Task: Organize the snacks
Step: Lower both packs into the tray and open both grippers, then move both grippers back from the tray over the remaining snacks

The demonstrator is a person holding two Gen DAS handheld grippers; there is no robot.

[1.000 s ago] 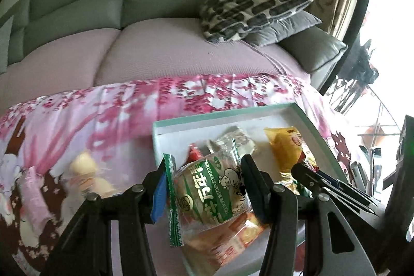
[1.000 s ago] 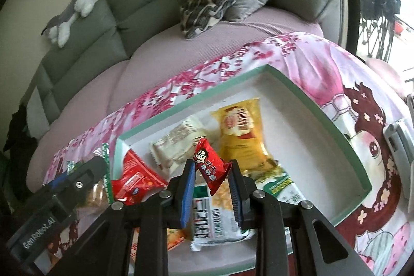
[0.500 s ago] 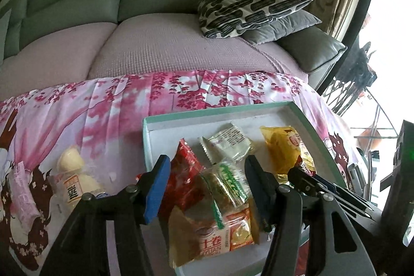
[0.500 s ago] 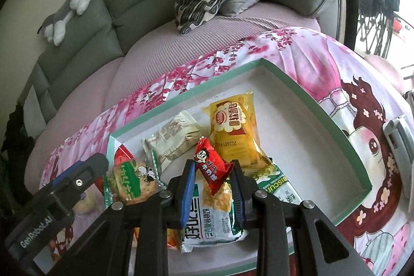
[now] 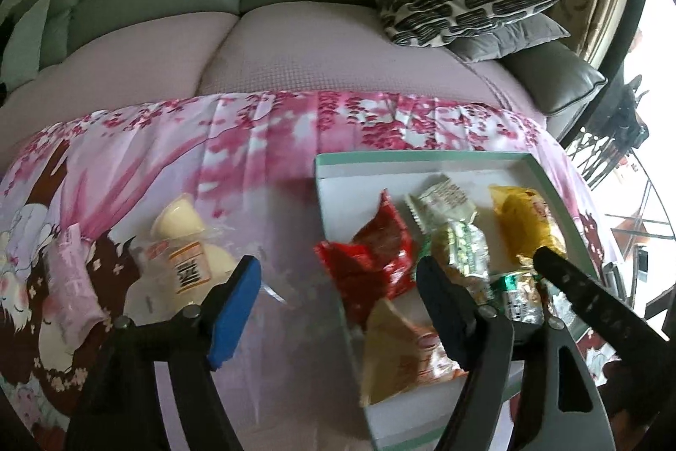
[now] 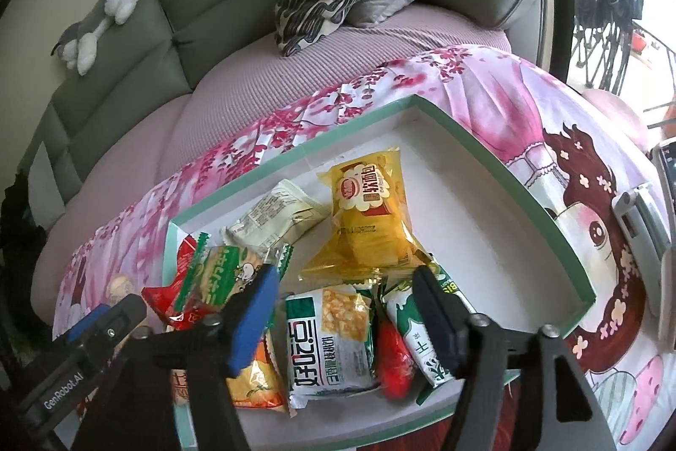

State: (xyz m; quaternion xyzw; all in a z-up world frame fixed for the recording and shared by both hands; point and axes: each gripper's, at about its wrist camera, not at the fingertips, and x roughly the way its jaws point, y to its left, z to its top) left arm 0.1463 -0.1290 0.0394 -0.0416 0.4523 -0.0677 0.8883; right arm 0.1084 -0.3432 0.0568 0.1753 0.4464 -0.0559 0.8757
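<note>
Here the snacks lie heaped in the near left corner of the green-rimmed tray (image 6: 443, 115), which sits on the bench under a pink flowered cloth (image 5: 262, 138); its far right half is bare, so I judge the sorting is only partly done. The small red packet (image 6: 393, 366) lies loose on the pile between the spread fingers of the right tool (image 6: 346, 318), whose jaws are opening with nothing pressed. The left tool (image 5: 338, 296) is opening too, straddling the tray's left rim above the red bag (image 5: 376, 261), gripping nothing. Only the left view shows what waits outside the tray: a clear bag of pale cakes (image 5: 181, 252) and a pink packet (image 5: 72, 282), perhaps wafers. Only the right view shows the yellow bread bag (image 6: 367, 214) whole, along with the green-striped cracker pack (image 6: 224, 273).
</note>
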